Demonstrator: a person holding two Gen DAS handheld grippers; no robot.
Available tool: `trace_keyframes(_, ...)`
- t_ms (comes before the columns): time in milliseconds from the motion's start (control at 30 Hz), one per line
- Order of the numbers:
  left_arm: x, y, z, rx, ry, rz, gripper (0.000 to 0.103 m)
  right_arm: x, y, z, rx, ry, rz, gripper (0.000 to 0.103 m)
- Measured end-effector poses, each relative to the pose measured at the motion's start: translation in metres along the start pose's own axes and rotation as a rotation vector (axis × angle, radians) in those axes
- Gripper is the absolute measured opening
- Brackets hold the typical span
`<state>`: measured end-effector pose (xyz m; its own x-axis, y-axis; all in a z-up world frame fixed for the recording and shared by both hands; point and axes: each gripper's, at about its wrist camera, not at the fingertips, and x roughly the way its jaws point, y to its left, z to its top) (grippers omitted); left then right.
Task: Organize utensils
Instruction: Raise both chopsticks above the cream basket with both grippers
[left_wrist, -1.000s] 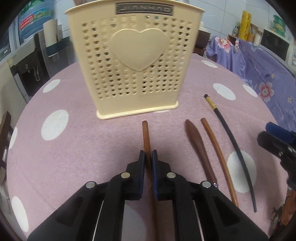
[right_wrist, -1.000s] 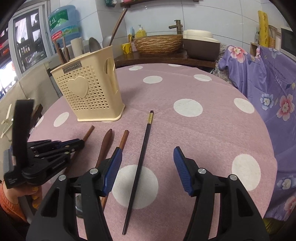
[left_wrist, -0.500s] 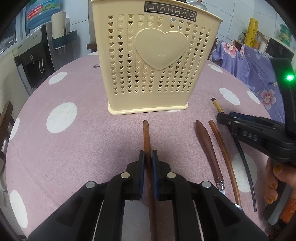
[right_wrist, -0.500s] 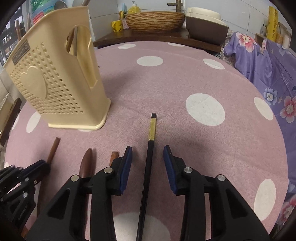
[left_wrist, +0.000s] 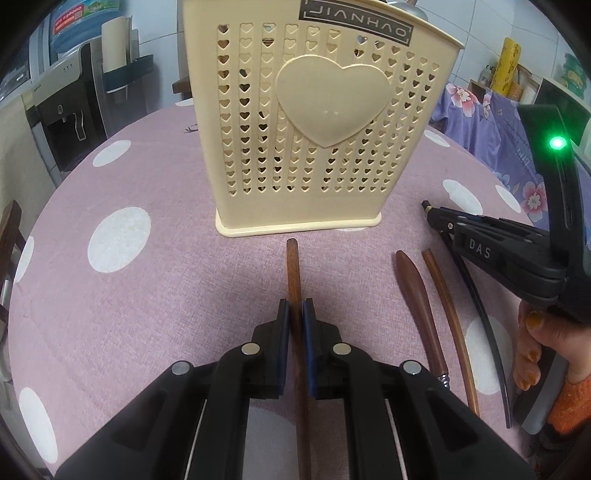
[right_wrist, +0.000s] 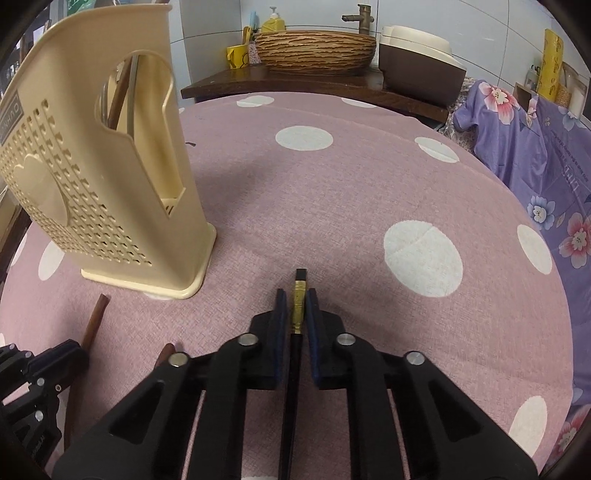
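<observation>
A cream perforated utensil holder (left_wrist: 314, 122) with a heart stands on the pink dotted table; it also shows in the right wrist view (right_wrist: 99, 177), with several utensils inside. My left gripper (left_wrist: 294, 314) is shut on a brown wooden stick (left_wrist: 293, 266) lying in front of the holder. My right gripper (right_wrist: 297, 306) is shut on a black chopstick with a gold band (right_wrist: 298, 299), which lies on the cloth; that gripper also shows in the left wrist view (left_wrist: 436, 216). A dark wooden-handled utensil (left_wrist: 417, 295) and a lighter brown stick (left_wrist: 448, 317) lie between the two grippers.
The round table (right_wrist: 369, 184) has a pink cloth with white dots. A wooden counter with a woven basket (right_wrist: 314, 51) and a brown appliance (right_wrist: 421, 62) stands behind it. Purple flowered fabric (right_wrist: 535, 147) hangs at the right. A water dispenser (left_wrist: 62, 110) stands at the left.
My right gripper moved forward along the black chopstick and shut on its gold-banded end. My left gripper stayed shut on the brown stick and moved closer to the holder.
</observation>
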<state>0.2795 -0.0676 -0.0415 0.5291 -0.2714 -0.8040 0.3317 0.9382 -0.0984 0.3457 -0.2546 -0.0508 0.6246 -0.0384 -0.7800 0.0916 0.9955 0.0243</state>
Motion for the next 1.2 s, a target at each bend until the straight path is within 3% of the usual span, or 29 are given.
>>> trace_keyframes(267, 0.001, -0.004, 0.001, 0.009, -0.004, 0.017, 0.009, -0.002, -0.008, -0.001, 0.033, -0.003, 0.072, 0.008)
trace_keyframes(567, -0.004, 0.000, 0.001, -0.011, -0.027, 0.013, 0.008, -0.060, -0.015, -0.015, 0.047, -0.140, 0.147, 0.008)
trace_keyframes(900, -0.089, 0.007, 0.017, -0.027, -0.245, -0.017, 0.008, -0.150, -0.032, -0.022, 0.047, -0.335, 0.253, 0.008)
trace_keyframes(1067, -0.142, 0.014, 0.020, -0.049, -0.376, -0.031, 0.008, -0.196, -0.041, -0.028, 0.046, -0.429, 0.269, 0.008)
trace_keyframes(1200, -0.162, 0.011, 0.022, -0.047, -0.435, -0.035, 0.008, -0.217, -0.042, -0.027, 0.039, -0.471, 0.259, 0.008)
